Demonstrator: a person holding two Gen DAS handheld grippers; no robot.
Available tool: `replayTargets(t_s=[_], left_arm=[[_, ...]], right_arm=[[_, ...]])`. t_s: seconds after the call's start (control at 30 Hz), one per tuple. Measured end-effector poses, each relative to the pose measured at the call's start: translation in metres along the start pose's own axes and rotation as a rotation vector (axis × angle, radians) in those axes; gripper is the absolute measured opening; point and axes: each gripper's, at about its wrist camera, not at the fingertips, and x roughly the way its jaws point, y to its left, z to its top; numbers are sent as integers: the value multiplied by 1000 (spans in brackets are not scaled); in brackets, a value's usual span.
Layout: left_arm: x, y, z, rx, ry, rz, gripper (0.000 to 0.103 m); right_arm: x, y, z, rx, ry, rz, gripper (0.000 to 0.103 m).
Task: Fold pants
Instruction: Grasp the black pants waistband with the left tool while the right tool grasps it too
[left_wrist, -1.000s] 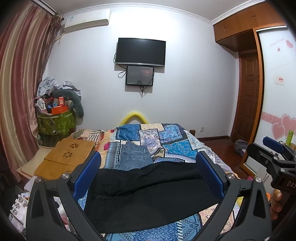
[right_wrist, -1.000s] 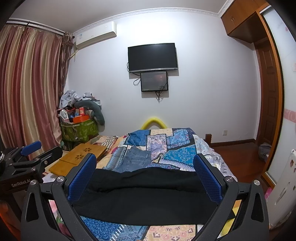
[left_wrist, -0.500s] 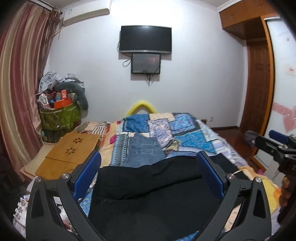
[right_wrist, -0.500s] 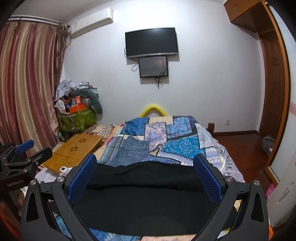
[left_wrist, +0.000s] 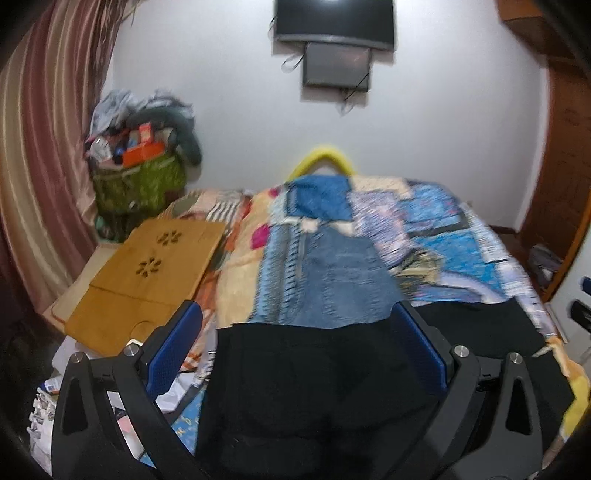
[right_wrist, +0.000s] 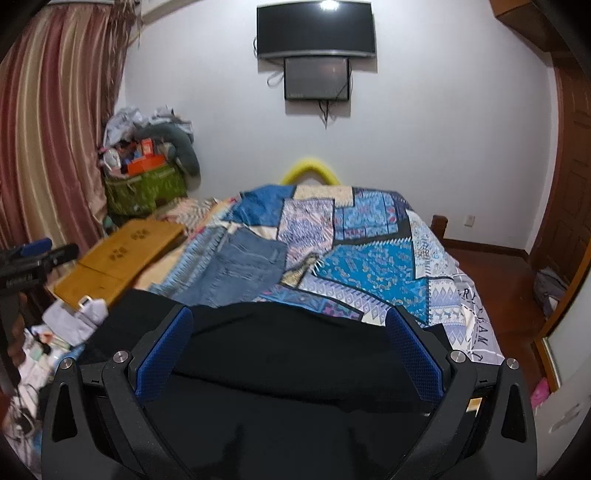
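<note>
- My fingers are spread wide on both grippers — the left gripper (left_wrist: 295, 354) and the right gripper (right_wrist: 290, 352) each hover over the black pants (left_wrist: 314, 369), holding nothing.
- The pants lie flat across the near end of the bed (right_wrist: 369, 258), just in front of a folded pair of jeans (left_wrist: 332, 280).
- To grip well, I judge I should come down on one edge with both grippers apart, pinching both layers so nothing sags.
- The long axis runs left to right across the bed — which end is the waist I cannot tell.
</note>
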Motion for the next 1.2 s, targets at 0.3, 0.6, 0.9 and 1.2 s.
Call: replayTargets(t_s=[0.3,0.6,0.9,1.2], left_arm=[[126,41,-3,-12,192,78,103],[225,64,-39,-34,467,48,87],[245,69,-64,-83,528,11,60],[209,49,-52,-5,433,33,28]], right_arm=[[82,-31,11,-46,195,3,103],[157,-35,10,-144,344,57,102],[207,-31,-1,-177,448,87,75],[208,-21,-9,-187,436,144,29]])
